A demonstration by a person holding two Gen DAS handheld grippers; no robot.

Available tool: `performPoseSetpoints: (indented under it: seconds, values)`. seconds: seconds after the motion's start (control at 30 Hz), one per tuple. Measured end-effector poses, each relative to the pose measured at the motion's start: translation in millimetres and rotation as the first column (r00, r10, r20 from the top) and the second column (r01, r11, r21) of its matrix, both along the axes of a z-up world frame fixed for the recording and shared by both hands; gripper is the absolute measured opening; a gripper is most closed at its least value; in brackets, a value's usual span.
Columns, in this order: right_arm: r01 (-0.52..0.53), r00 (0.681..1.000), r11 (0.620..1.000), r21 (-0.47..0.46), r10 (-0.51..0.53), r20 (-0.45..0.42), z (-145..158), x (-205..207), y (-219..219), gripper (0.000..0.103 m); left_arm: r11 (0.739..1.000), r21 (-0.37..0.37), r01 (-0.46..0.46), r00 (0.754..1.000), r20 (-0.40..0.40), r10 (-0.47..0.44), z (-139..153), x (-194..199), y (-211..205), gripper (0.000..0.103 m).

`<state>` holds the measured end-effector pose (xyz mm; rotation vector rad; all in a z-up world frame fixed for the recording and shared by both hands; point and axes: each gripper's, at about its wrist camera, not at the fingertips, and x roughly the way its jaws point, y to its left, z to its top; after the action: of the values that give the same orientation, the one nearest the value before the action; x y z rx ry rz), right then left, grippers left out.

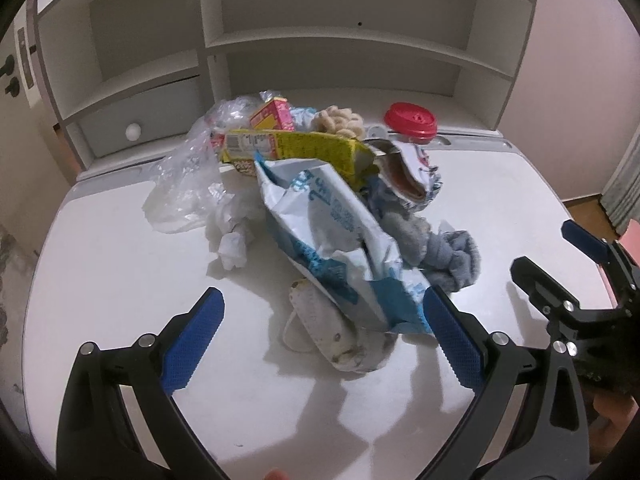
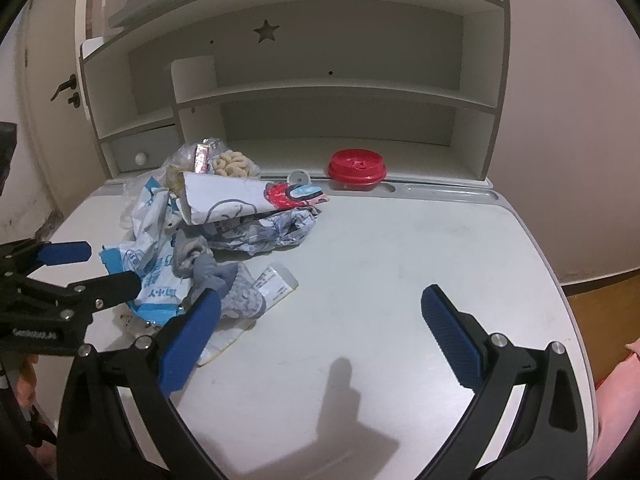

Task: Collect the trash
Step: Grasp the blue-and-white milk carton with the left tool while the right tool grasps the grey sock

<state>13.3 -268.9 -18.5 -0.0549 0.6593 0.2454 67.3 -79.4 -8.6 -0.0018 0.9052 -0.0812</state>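
A pile of trash lies on the white desk. It holds a blue-and-white bag, a yellow box, a small pink-and-yellow carton, a clear plastic bag, crumpled tissue, a grey sock and a dirty white wrapper. My left gripper is open, its fingers on either side of the bag's near end. My right gripper is open over bare desk, just right of the grey sock and a white tube. Each gripper shows in the other's view: right gripper, left gripper.
A red-lidded cup stands at the desk's back, by a white shelf unit with a small drawer. A crushed printed paper cup tops the pile. The desk's right edge drops to a wood floor.
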Motion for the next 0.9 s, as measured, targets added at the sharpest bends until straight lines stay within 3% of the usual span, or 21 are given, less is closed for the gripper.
performPoseSetpoints:
  seconds: [0.17, 0.33, 0.43, 0.7, 0.8, 0.83, 0.9]
  values:
    - [-0.016, 1.000, 1.000, -0.012, 0.015, -0.008, -2.9, 0.1, 6.6, 0.097, 1.000, 0.014, -0.027, 1.000, -0.002, 0.027, -2.6, 2.4, 11.0, 0.097]
    - [-0.040, 0.999, 0.999, -0.022, 0.039, -0.011, -5.0, -1.3, 15.0, 0.097, 0.988, 0.110, -0.104, 0.994, 0.023, 0.102, -4.1, 6.2, 34.5, 0.097]
    - [-0.053, 0.998, 0.998, -0.033, 0.053, -0.017, -8.1, -1.4, 21.5, 0.097, 0.984, 0.109, -0.143, 0.990, 0.023, 0.141, -3.6, 8.0, 54.2, 0.097]
    - [-0.137, 0.989, 0.991, -0.009, 0.136, -0.063, -11.3, 8.5, 39.7, 0.097, 0.995, 0.096, -0.020, 1.000, 0.008, 0.019, -5.5, 13.1, 46.6, 0.097]
    - [-0.190, 0.979, 0.982, -0.012, 0.189, -0.073, -8.1, 15.3, 50.2, 0.097, 0.999, 0.030, 0.034, 0.999, 0.022, -0.034, -7.2, 19.6, 47.8, 0.096]
    - [-0.204, 0.977, 0.978, -0.033, 0.201, -0.076, -8.2, 18.0, 55.3, 0.097, 0.999, 0.003, 0.042, 0.999, 0.012, -0.042, -9.3, 23.5, 51.4, 0.091]
    - [-0.224, 0.972, 0.972, -0.076, 0.218, -0.083, -10.4, 23.6, 64.8, 0.095, 0.998, -0.046, 0.052, 0.998, -0.022, -0.053, -15.7, 31.9, 57.0, 0.070]
